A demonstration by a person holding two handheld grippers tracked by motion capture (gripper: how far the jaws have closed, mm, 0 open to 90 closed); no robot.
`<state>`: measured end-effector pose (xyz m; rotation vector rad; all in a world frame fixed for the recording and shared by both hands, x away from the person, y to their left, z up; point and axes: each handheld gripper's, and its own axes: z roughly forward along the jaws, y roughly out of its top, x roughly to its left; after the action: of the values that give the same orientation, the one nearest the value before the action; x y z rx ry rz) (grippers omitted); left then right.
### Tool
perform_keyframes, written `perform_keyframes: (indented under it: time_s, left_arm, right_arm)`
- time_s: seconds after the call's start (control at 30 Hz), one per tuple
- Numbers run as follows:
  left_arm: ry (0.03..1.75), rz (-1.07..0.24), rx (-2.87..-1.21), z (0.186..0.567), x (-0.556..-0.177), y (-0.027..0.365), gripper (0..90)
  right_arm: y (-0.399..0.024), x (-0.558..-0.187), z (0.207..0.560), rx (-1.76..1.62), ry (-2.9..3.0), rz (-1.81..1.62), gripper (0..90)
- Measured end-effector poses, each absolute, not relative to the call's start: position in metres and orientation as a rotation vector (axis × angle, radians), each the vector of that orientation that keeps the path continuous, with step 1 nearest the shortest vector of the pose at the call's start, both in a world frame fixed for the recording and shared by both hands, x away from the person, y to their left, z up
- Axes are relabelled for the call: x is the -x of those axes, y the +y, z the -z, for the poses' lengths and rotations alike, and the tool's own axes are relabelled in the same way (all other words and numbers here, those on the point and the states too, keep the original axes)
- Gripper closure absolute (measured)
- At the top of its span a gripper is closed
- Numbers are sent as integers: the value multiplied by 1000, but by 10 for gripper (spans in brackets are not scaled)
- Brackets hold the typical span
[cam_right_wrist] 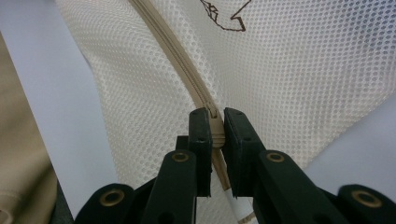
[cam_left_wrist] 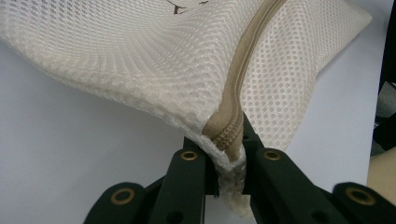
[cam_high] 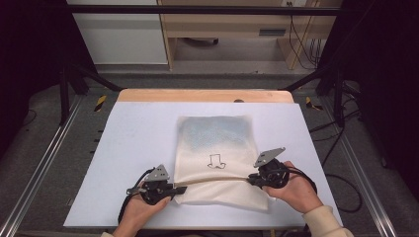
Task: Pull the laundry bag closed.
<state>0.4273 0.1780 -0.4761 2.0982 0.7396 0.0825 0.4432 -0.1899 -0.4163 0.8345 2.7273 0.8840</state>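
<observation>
Cream mesh bag (cam_high: 217,158) lies on the tabletop (cam_high: 138,138), its zipper (cam_high: 212,178) looking closed along the visible stretch. The left gripper (cam_high: 179,188) clamps the zipper's end; the right gripper (cam_high: 251,178) pinches it, likely at the slider.

The right gripper (cam_right_wrist: 215,133) pinches the tan zipper (cam_right_wrist: 180,63) of a cream mesh bag (cam_right_wrist: 299,74).
</observation>
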Motion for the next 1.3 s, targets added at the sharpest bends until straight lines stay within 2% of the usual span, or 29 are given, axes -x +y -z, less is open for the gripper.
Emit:
perform_keyframes:
  time_s: [1.3]
  left_arm:
    - [728, -109, -2090, 473, -427, 178, 849]
  right_arm:
    - [-219, -437, 425, -911, 2696, -876, 821]
